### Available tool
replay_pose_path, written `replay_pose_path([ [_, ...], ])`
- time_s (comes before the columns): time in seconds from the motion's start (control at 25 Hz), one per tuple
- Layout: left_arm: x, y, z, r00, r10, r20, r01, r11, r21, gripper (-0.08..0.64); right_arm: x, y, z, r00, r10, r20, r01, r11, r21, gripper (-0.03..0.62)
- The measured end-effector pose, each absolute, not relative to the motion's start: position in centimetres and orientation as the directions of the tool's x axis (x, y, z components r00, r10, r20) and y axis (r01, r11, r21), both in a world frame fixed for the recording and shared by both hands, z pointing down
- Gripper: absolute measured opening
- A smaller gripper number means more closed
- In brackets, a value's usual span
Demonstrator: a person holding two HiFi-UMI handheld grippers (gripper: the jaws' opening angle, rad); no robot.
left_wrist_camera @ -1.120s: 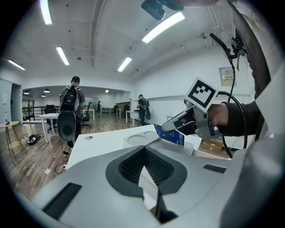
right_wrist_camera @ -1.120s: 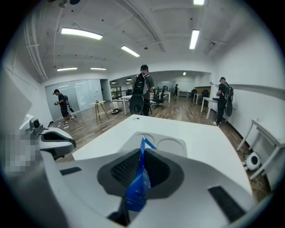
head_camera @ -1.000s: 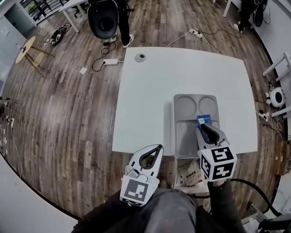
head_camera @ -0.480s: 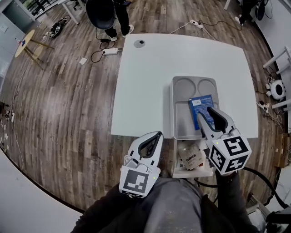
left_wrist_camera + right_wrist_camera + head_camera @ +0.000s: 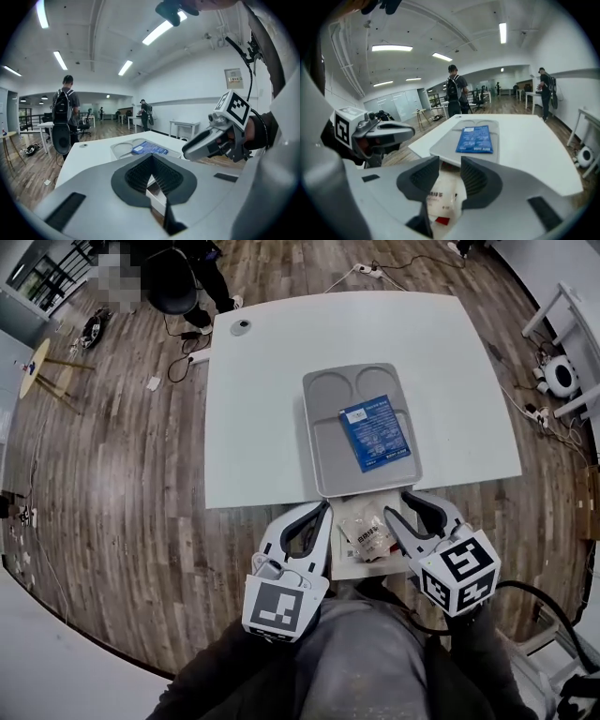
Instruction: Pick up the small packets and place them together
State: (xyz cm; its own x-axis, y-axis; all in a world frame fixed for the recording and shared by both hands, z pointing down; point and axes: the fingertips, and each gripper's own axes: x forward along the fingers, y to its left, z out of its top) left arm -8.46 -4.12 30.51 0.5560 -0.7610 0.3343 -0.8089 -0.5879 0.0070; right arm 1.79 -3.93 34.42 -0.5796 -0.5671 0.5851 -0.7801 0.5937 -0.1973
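A blue packet (image 5: 377, 433) lies flat in the grey tray (image 5: 323, 442) on the white table; both gripper views show this blue packet (image 5: 475, 138) (image 5: 149, 148) too. Just below the table's near edge, a clear-white printed packet (image 5: 367, 535) lies in a white box (image 5: 347, 568). My right gripper (image 5: 404, 505) hangs over that box. Its jaws have just been opening and nothing is between them, and the printed packet (image 5: 440, 197) shows through the gap of the right gripper (image 5: 450, 164). My left gripper (image 5: 325, 509) is shut and empty at the box's left side, its tips (image 5: 151, 159) meeting.
The white table (image 5: 262, 409) carries a small round disc (image 5: 243, 324) at its far left corner. A black chair (image 5: 173, 282) and standing people are beyond it. Cables and a power strip lie on the wooden floor. A white rack (image 5: 567, 334) stands to the right.
The right gripper held the blue packet over the tray, let it go there, and has drawn back toward me over the white box. The left gripper moved a little toward the box.
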Motion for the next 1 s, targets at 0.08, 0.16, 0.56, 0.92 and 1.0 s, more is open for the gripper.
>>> replay_pose_path([
  [0.08, -7.7, -3.7, 30.7, 0.566, -0.751, 0.341, -0.799, -0.601, 0.002, -0.003, 1.3, -2.5, 36.3, -0.586, -0.520, 0.622, -0.763, 0.612, -0.208, 0.149],
  [0.16, -7.5, -3.5, 31.1, 0.567, -0.746, 0.350, -0.797, -0.604, 0.005, -0.003, 0.4, -1.6, 37.9, -0.580, -0.481, 0.657, -0.749, 0.633, -0.197, 0.149],
  [0.56, -10.2, -4.7, 31.2, 0.557, -0.759, 0.338, -0.810, -0.586, 0.020, -0.003, -3.1, -1.1, 42.8, -0.427, -0.317, 0.847, -0.675, 0.735, -0.065, 0.209],
  [0.92, -11.5, -6.0, 32.0, 0.581, -0.744, 0.330, -0.798, -0.600, 0.054, -0.003, -3.5, -1.1, 45.5, -0.283, -0.239, 0.929, -0.636, 0.772, 0.004, 0.229],
  [1.0, -11.6, -6.2, 32.0, 0.589, -0.738, 0.328, -0.793, -0.607, 0.058, -0.003, -3.6, -1.0, 45.8, -0.279, -0.212, 0.937, -0.638, 0.769, -0.016, 0.229],
])
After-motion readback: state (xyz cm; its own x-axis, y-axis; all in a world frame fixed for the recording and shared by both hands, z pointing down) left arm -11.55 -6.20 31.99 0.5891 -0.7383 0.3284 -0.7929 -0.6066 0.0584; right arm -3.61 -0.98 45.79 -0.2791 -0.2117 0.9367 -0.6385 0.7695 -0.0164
